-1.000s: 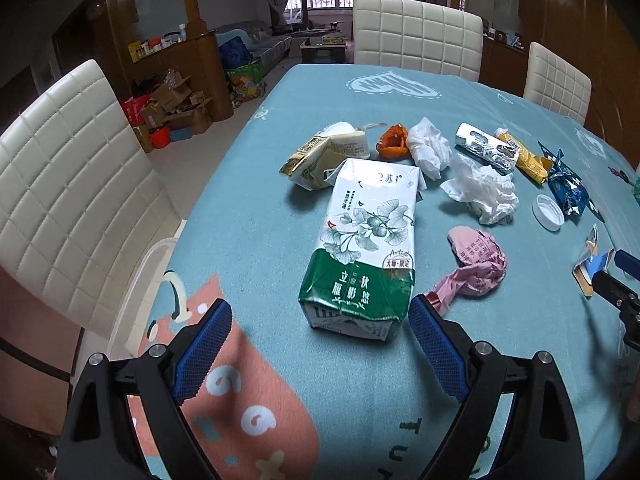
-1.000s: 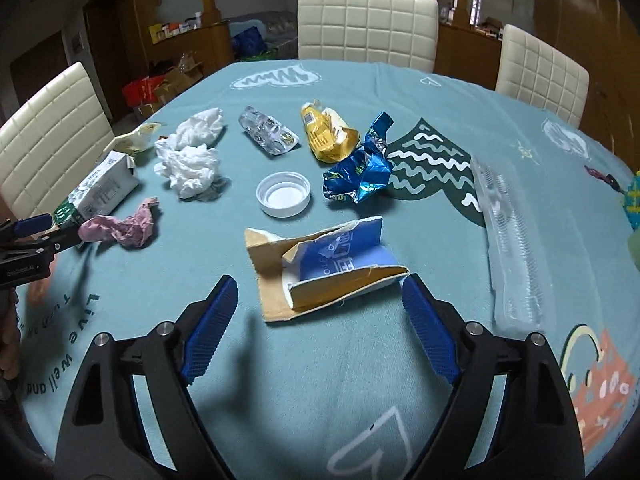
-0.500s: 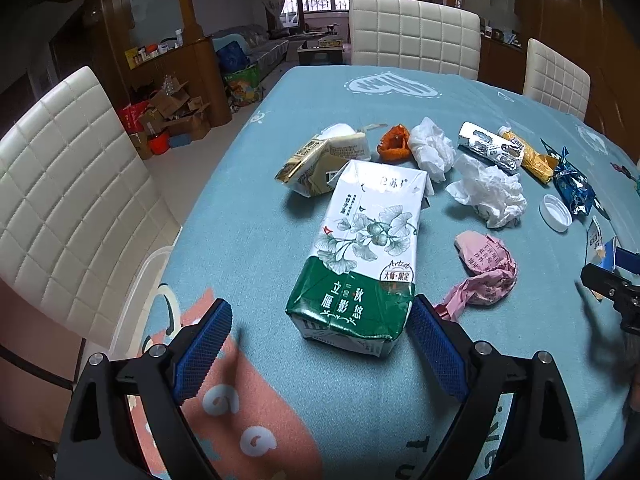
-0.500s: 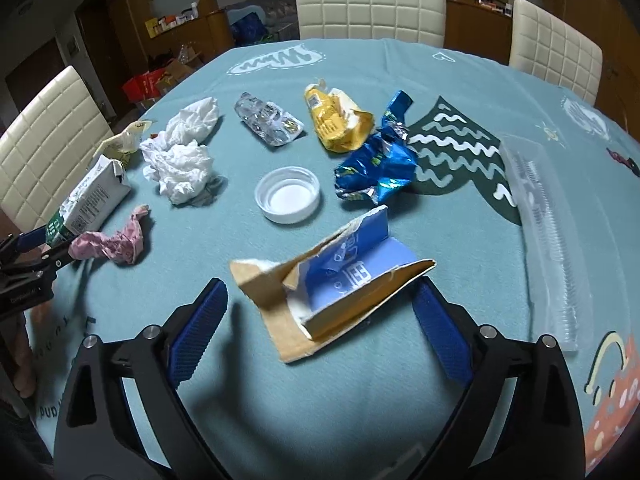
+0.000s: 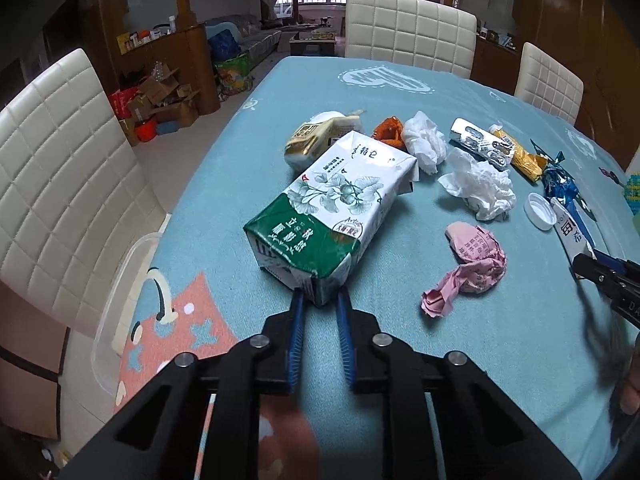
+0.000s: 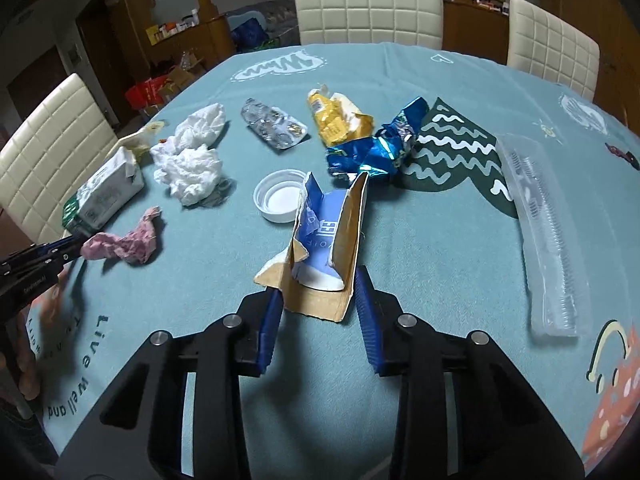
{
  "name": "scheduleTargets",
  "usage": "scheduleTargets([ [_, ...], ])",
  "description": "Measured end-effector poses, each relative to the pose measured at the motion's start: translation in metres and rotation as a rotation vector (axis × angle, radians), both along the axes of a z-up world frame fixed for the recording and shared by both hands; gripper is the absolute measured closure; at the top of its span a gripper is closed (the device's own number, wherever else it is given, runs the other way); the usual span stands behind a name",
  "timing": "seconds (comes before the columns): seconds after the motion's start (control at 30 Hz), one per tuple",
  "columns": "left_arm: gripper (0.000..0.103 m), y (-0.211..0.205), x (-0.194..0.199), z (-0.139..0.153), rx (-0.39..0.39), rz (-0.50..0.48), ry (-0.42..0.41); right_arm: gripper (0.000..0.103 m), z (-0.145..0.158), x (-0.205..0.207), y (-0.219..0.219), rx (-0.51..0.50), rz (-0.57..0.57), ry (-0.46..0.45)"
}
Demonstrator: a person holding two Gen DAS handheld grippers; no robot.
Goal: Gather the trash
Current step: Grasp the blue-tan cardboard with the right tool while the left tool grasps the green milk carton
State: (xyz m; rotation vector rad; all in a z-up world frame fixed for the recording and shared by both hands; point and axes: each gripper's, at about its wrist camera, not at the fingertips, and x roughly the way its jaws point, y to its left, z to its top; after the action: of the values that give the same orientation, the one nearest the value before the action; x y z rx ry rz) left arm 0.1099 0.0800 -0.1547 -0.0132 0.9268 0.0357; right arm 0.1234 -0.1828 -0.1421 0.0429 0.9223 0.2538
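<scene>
Teal table [image 5: 248,184], left tool [image 5: 319,303] pinching carton [image 5: 332,208] corner

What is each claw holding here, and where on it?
Left claw: shut on the near bottom corner of the green-and-white carton. Right claw: its jaws, just closing, squeeze the near end of the torn blue cardboard box.

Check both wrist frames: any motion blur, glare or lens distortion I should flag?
Left wrist view: sharp centre on the green-and-white carton; the right gripper at the frame edge is smeared; fisheye bends the chairs. Right wrist view: crisp on the torn blue cardboard box; soft shadows, dark vignetted corners.
</scene>
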Motion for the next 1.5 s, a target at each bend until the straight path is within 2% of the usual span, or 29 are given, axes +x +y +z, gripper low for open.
scheduleTargets([
  [0.1,0.099,0.001,-0.005,0.002,0.001,-0.003,-0.004,0.066,0.004,-0.006,0.005,-0.009,0.016,-0.016],
  [0.27,0.097,0.004,-0.006,0.004,-0.051,-0.044,0.011,0.066,0.009,-0.011,0.011,-0.006,0.034,-0.028],
  [0.3,0.092,0.005,-0.004,0.004,-0.054,-0.045,0.014,0.066,0.009,-0.011,0.011,-0.005,0.035,-0.027],
  [0.33,0.084,0.007,-0.002,0.003,-0.056,-0.04,0.017,0.066,0.009,-0.01,0.011,-0.003,0.036,-0.025],
  [0.37,0.049,0.007,0.001,0.002,-0.048,-0.03,0.026,0.066,0.009,-0.009,0.011,-0.001,0.036,-0.026],
  [0.4,0.019,0.008,0.003,0.003,-0.033,-0.013,0.018,0.066,0.009,-0.007,0.011,0.0,0.036,-0.025],
  [0.43,0.017,0.01,0.003,0.004,-0.022,-0.005,-0.013,0.066,0.01,-0.006,0.011,0.0,0.036,-0.025],
  [0.53,0.017,0.008,0.009,0.01,0.014,-0.023,-0.052,0.066,0.012,0.0,0.014,-0.009,0.041,-0.029],
  [0.67,0.017,0.01,0.03,0.009,0.073,-0.047,-0.039,0.066,0.016,0.012,0.025,-0.025,0.061,-0.036],
  [0.87,0.017,0.01,0.047,0.008,0.077,-0.122,-0.045,0.066,0.018,0.023,0.034,-0.014,0.075,-0.036],
  [0.93,0.026,0.008,0.046,0.009,0.081,-0.132,-0.059,0.066,0.016,0.024,0.036,-0.018,0.078,-0.035],
  [0.97,0.042,0.007,0.045,0.008,0.072,-0.144,-0.057,0.066,0.016,0.024,0.035,-0.02,0.078,-0.034],
  [1.1,0.047,0.004,0.037,0.011,0.078,-0.153,-0.061,0.066,0.017,0.023,0.035,-0.022,0.075,-0.033],
  [1.5,0.05,-0.007,-0.003,0.038,0.142,-0.169,-0.114,0.066,0.04,-0.005,0.04,-0.024,0.095,-0.09],
])
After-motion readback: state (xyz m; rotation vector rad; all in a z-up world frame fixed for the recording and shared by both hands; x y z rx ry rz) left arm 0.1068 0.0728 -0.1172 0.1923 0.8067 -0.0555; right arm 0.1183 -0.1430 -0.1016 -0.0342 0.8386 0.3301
